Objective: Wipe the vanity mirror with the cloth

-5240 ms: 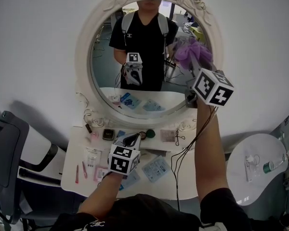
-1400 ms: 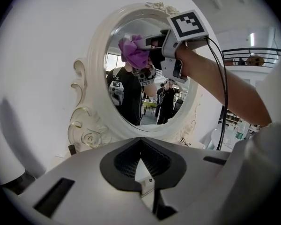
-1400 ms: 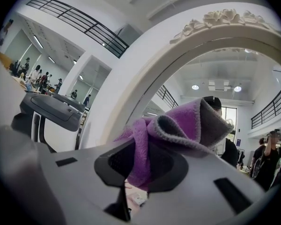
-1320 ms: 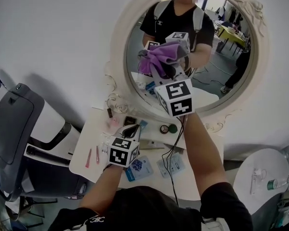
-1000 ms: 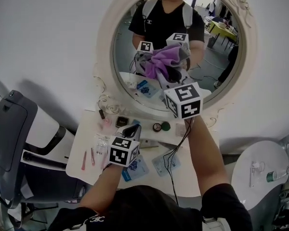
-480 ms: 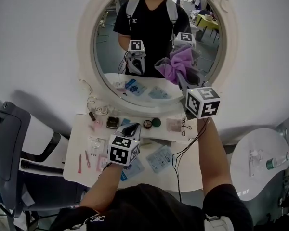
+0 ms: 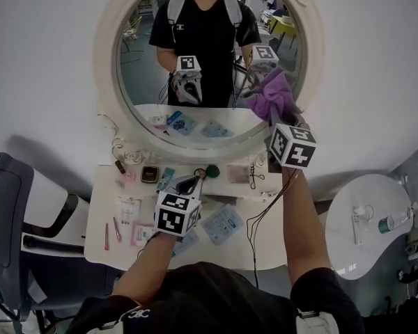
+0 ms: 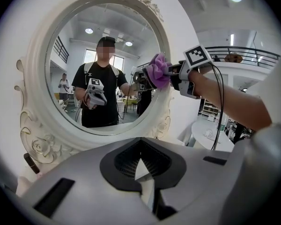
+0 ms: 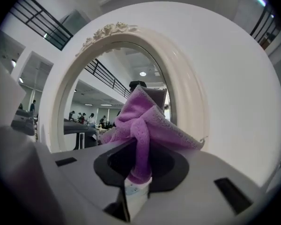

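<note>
right jaws: clamping a bunched fold of the cloth [image 9: 145, 125]. The right gripper [image 9: 137, 182] is holding it so the rest is fanning out ahead of the tips.
cloth: sitting at the right edge of the mirror [image 7: 143, 68], just beside the frame [image 7: 312, 54]. Looks to be touching the glass, can't tell how hard.
left jaws: closed together, nothing between. The left gripper [image 7: 189, 186] is hanging idle, low over the table [image 7: 97, 249].
step: wiping near the right rim, I'd judge. Can't tell which glass is already done.
how: be leading with the fanned cloth, not the hard tips. Be running overlapping passes under light, even pressure.
risk: cloth snagging on the ornate frame, and the cable [image 7: 254, 221] dragging over the table clutter.
</note>
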Demonstrator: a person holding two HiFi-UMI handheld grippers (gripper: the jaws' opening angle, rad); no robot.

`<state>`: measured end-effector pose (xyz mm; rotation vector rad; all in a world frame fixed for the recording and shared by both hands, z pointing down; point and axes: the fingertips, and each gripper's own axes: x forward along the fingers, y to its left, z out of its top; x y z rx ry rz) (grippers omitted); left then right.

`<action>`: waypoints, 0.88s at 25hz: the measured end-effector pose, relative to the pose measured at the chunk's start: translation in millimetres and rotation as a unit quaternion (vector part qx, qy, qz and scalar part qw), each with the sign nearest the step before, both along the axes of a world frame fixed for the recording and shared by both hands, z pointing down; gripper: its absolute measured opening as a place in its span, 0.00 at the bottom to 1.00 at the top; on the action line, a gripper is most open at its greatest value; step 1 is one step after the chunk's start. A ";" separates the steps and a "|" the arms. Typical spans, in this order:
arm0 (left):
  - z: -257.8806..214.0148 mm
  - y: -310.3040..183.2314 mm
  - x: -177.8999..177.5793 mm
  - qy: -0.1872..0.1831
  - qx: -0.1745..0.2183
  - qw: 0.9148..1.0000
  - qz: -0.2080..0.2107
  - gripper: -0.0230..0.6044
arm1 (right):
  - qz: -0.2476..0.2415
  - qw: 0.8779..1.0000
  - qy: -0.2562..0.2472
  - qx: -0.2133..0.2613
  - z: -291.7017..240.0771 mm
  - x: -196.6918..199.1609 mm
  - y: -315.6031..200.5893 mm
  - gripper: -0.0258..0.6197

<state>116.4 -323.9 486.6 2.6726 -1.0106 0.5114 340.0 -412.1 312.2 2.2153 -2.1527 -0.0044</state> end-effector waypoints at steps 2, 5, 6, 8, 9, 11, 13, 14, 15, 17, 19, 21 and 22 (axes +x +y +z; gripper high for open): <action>0.6 4.0 6.8 -0.001 0.001 1.000 0.009 0.05 | 0.022 1.000 0.010 -0.004 9.5 7.3 2.4 0.15; 1.2 7.3 10.0 -0.002 0.002 1.000 0.014 0.05 | 0.042 0.997 0.054 -0.022 28.2 11.3 5.8 0.14; 1.4 7.6 9.5 -0.002 0.002 1.000 0.013 0.05 | 0.046 0.995 0.078 -0.031 35.3 9.2 6.0 0.14; 2.4 8.6 8.0 -0.004 0.002 1.000 0.012 0.05 | 0.047 0.992 0.109 -0.050 50.6 3.6 5.7 0.13; 3.2 9.5 7.0 -0.005 0.001 1.000 0.011 0.05 | 0.045 0.991 0.114 -0.058 58.0 1.6 5.3 0.13; 5.3 10.4 4.0 -0.009 -0.001 1.000 0.009 0.05 | 0.038 0.989 0.119 -0.075 72.5 -0.8 3.3 0.13; 7.6 9.6 -1.3 -0.012 -0.002 1.000 0.003 0.05 | 0.018 0.987 0.119 -0.106 90.9 -6.9 0.1 0.13; 9.0 9.1 -4.6 -0.014 -0.004 1.000 0.000 0.05 | 0.005 0.985 0.119 -0.123 101.1 -11.6 -1.8 0.13; 10.3 8.7 -7.9 -0.015 -0.005 1.000 -0.004 0.05 | -0.006 0.983 0.120 -0.137 110.3 -16.1 -3.5 0.13; 12.5 8.6 -13.5 -0.017 -0.008 1.000 -0.010 0.05 | -0.019 0.980 0.127 -0.154 124.1 -23.0 -6.1 0.13; 14.7 8.5 -18.6 -0.020 -0.009 1.000 -0.016 0.05 | -0.032 0.976 0.128 -0.172 137.0 -29.7 -9.1 0.13; 17.6 8.6 -25.3 -0.022 -0.012 0.999 -0.025 0.05 | -0.046 0.973 0.126 -0.189 150.6 -39.0 -12.9 0.13; 19.3 8.8 -29.2 -0.023 -0.014 0.999 -0.029 0.05 | -0.050 0.972 0.127 -0.193 156.3 -43.5 -14.6 0.13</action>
